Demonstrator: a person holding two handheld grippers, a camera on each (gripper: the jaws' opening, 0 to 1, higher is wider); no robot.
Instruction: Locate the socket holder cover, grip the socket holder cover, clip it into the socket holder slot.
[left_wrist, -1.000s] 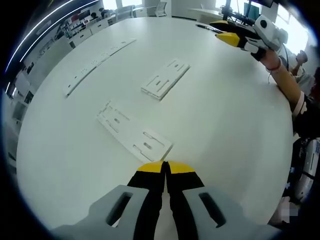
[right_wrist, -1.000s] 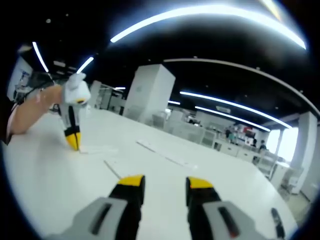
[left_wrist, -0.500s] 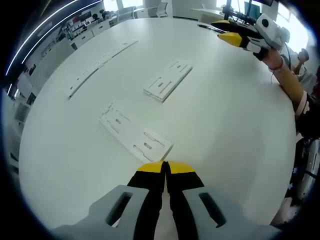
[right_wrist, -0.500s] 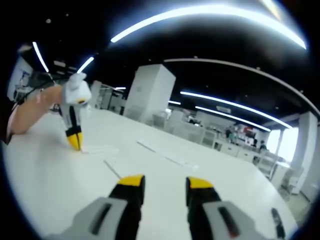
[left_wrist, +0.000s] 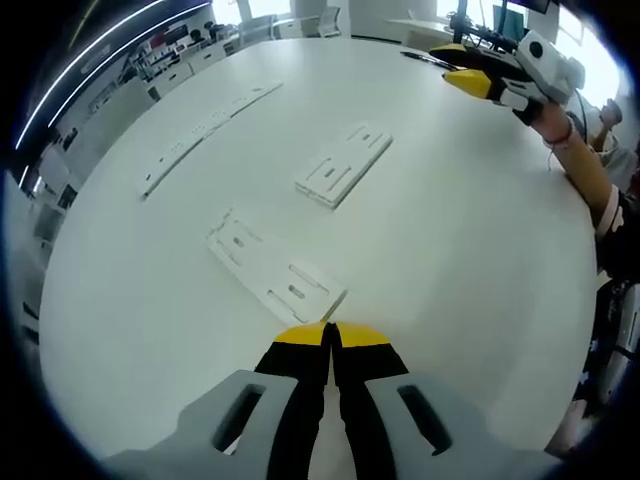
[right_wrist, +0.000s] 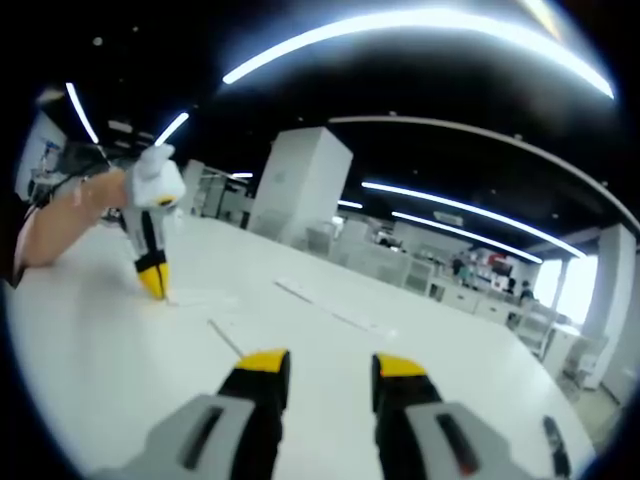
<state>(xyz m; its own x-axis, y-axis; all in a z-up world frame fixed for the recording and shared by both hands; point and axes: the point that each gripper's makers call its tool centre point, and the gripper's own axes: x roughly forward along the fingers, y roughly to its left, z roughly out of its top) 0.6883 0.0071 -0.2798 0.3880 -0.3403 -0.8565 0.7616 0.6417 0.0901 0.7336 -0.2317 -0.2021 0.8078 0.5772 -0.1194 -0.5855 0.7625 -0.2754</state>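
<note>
Two flat white slotted plates lie on the white table (left_wrist: 470, 260): the near plate (left_wrist: 275, 273) and a farther plate (left_wrist: 345, 165). My left gripper (left_wrist: 328, 335) is shut, its yellow tips just short of the near plate's closest corner, nothing visible between them. In the right gripper view the left gripper (right_wrist: 153, 282) points down with its tip at the table beside a plate seen edge-on (right_wrist: 195, 298). My right gripper (right_wrist: 325, 365) hovers open over the table with nothing between its jaws. It also appears at the far right (left_wrist: 468, 76), held in a hand.
A long white slotted strip (left_wrist: 205, 128) lies at the table's far left, also seen as a thin line (right_wrist: 330, 312). A person's forearm (left_wrist: 575, 165) reaches in at the right edge. Desks, chairs and shelves stand beyond the table.
The left gripper view has drifted slightly, so the plates sit a little higher and to the right. Both grippers keep their states and nothing on the table has moved.
</note>
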